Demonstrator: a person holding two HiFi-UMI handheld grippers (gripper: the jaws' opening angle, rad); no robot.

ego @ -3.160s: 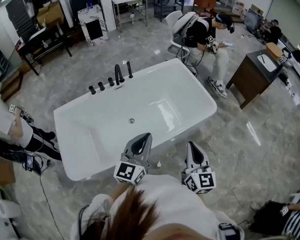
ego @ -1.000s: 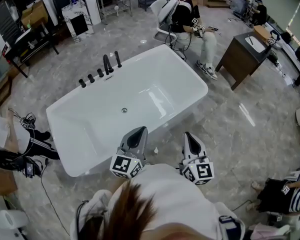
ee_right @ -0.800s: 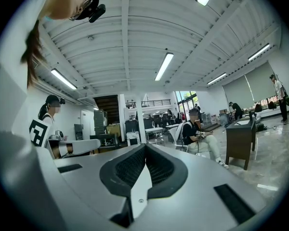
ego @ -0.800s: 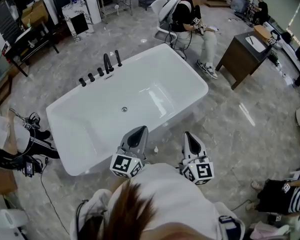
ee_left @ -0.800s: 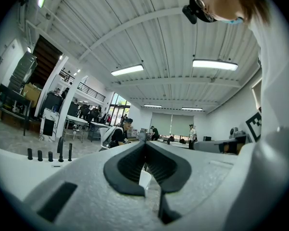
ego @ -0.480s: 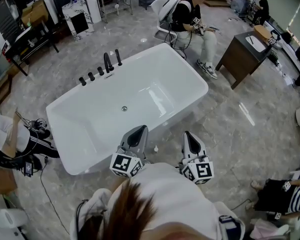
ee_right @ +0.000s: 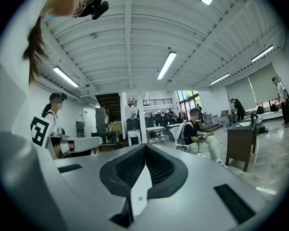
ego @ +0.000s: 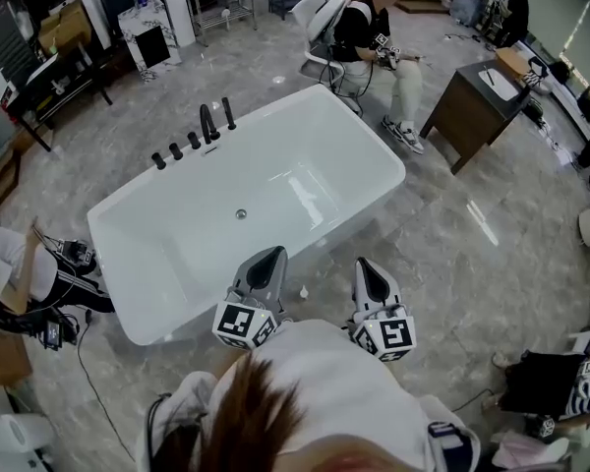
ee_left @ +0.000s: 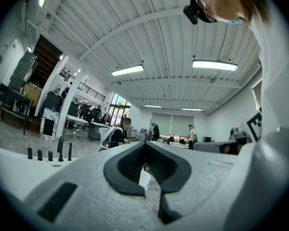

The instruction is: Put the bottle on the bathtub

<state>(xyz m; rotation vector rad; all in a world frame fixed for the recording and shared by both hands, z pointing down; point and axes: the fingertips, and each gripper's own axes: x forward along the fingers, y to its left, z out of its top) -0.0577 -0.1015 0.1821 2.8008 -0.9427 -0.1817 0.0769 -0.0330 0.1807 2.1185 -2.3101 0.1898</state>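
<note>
Left tool [ego: 268, 257] near glossy white bathtub [ego: 315, 155]

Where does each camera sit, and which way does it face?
Head view: on the person's head, facing steeply down at the bathtub; hair, shirt, left claw and right claw show.
Left gripper view: on the left claw, level along its shut jaws across the bathtub, black taps left; wearer's head above.
Right gripper view: on the right claw, level along its shut jaws toward the seated person; wearer's head above.
Shared: the head view also shows the taps and the seated person.
</note>
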